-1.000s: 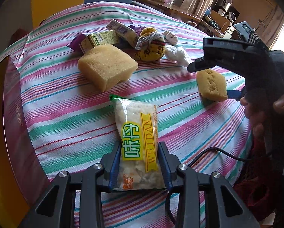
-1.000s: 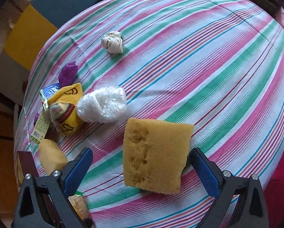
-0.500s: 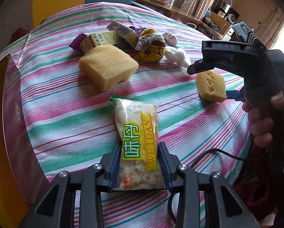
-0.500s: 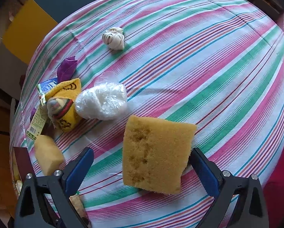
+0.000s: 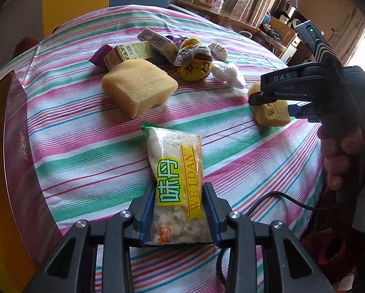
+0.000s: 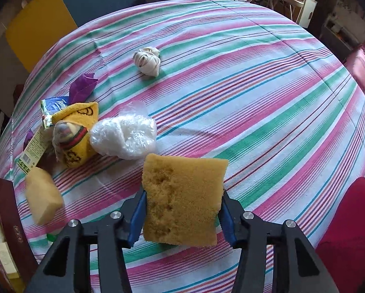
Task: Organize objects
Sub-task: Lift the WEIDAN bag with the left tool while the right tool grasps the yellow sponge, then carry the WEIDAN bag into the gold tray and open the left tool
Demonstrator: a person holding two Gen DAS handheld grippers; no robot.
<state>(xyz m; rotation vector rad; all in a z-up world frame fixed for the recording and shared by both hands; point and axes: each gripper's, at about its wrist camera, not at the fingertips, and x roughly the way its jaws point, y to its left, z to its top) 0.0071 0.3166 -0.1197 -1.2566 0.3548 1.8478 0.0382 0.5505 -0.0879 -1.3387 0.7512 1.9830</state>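
Note:
My left gripper (image 5: 178,210) is shut on a clear snack packet (image 5: 176,178) with a yellow-green label, which lies on the striped tablecloth (image 5: 85,146). My right gripper (image 6: 182,210) is shut on a yellow sponge (image 6: 182,200) and holds it just off the cloth; the sponge also shows in the left wrist view (image 5: 271,111), under the right gripper's body. A larger pale sponge (image 5: 138,86) lies beyond the packet; it also shows in the right wrist view (image 6: 43,200).
At the back sit a yellow rolled sock (image 5: 193,61), a white plastic bundle (image 5: 227,73), a rolled white sock (image 6: 148,59), a green box (image 5: 126,53), a tissue pack (image 5: 155,39) and purple wrappers (image 6: 82,86). A dark red box (image 6: 9,219) stands at the table's left edge.
My right gripper has closed on the yellow sponge and lifted it slightly. My left gripper stays shut on the snack packet and has hardly moved.

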